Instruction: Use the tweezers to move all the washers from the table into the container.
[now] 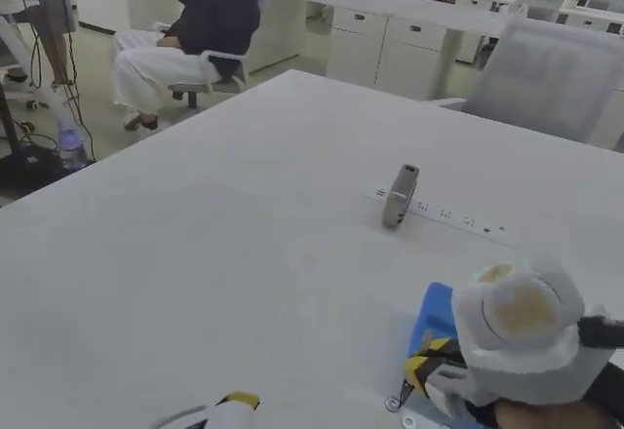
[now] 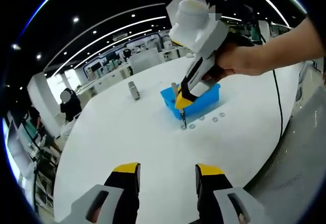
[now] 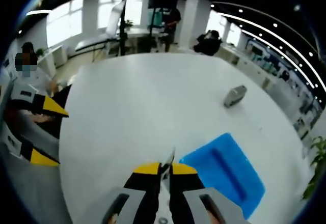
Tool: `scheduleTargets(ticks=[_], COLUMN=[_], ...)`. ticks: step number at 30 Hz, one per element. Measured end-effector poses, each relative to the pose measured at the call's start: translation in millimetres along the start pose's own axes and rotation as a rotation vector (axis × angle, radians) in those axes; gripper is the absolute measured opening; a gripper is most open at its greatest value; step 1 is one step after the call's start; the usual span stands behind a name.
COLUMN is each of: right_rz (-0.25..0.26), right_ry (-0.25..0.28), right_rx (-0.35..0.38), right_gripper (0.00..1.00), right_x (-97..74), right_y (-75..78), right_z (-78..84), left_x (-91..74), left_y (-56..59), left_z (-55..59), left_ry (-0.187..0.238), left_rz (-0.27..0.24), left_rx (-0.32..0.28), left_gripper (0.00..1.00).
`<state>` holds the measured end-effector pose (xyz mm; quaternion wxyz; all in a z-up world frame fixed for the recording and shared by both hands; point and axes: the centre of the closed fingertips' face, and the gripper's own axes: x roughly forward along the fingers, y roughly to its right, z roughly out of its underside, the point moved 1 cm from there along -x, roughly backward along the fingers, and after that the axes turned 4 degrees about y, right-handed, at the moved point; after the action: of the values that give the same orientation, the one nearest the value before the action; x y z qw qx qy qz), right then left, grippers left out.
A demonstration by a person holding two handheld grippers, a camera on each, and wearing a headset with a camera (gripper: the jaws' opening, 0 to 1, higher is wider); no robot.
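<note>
White table [image 1: 244, 253], head view: right gripper [image 1: 421, 370] sits at the near right edge, its yellow-tipped jaws angled down to the left. The blue container [image 1: 432, 314] lies just behind those jaws. One of the washers [image 1: 393, 405] lies on the table just past the jaw tips, near side of the container. One yellow tip of the left gripper [image 1: 234, 405] pokes in at the near edge, well apart from the washer. Grey device [image 1: 400, 195] stands upright mid-table. Far left, a seated person [image 1: 200, 19].

Left gripper view: own jaws spread wide, nothing between them, bare table beneath. Beyond them a hand [image 2: 237, 61] holds the right gripper nose-down; the tweezers [image 2: 183, 116] hang from its jaws, their tip touching or just above the leftmost washer. The other washers run in a loose row to the right along the near side of the container, all on the table, well ahead of the left jaws.

Right gripper view: own jaws nearly closed, pinching the tweezers, whose thin blades stick out ahead of the tips. Container lies just right of the jaws. Cannot tell whether the blades have hold of a washer. Left gripper at the left edge, jaws apart.
</note>
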<state>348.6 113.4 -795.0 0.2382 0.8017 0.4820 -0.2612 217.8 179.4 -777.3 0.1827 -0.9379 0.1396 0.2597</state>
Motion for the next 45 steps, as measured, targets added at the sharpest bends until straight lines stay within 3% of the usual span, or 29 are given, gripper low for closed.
scheduleTargets(ticks=[6,11,16,21,24,27,32,36,39,45], right_rz=[0.032,0.044,0.037,0.019,-0.002,0.018,0.026,0.061,0.080,0.101], right_ry=[0.053,0.064,0.033,0.028,-0.033,-0.048,-0.015,0.064,0.133,0.181], right_rx=[0.047,0.071,0.076,0.107,0.118,0.128,0.151,0.085,0.120,0.153], right_gripper=[0.02,0.01,0.00,0.00,0.00,0.00,0.00,0.01,0.01,0.01], right_x=[-9.9,-7.8,-4.1,-8.9,-6.9,-2.5,-0.9,2.1,0.6,4.6], right_y=[1.1,7.9,4.5,2.9,2.7,8.0,10.8,12.1,9.7,15.4], right_z=[0.8,-2.9,3.8,-1.9,3.3,6.8,2.4,-1.8,-4.0,-2.7], left_x=[-0.5,-0.4,-0.5,-0.6,-0.4,-0.1,0.0,0.1,0.2,0.4], left_y=[-3.8,-4.2,-3.7,-4.1,-3.7,-2.1,-2.5,-1.7,-2.0,-1.7], left_z=[0.5,1.4,1.5,2.3,3.0,3.9,4.7,4.7,5.1,5.7], left_ry=[0.003,0.000,-0.001,-0.006,-0.011,-0.017,-0.021,-0.022,-0.024,-0.027], left_rz=[-0.012,-0.015,-0.013,-0.016,-0.014,-0.008,-0.009,-0.006,-0.007,-0.007], left_rx=[-0.015,-0.016,-0.013,-0.010,-0.008,0.004,0.001,0.004,0.004,0.008], left_gripper=[0.42,0.42,0.42,0.42,0.42,0.42,0.42,0.42,0.41,0.41])
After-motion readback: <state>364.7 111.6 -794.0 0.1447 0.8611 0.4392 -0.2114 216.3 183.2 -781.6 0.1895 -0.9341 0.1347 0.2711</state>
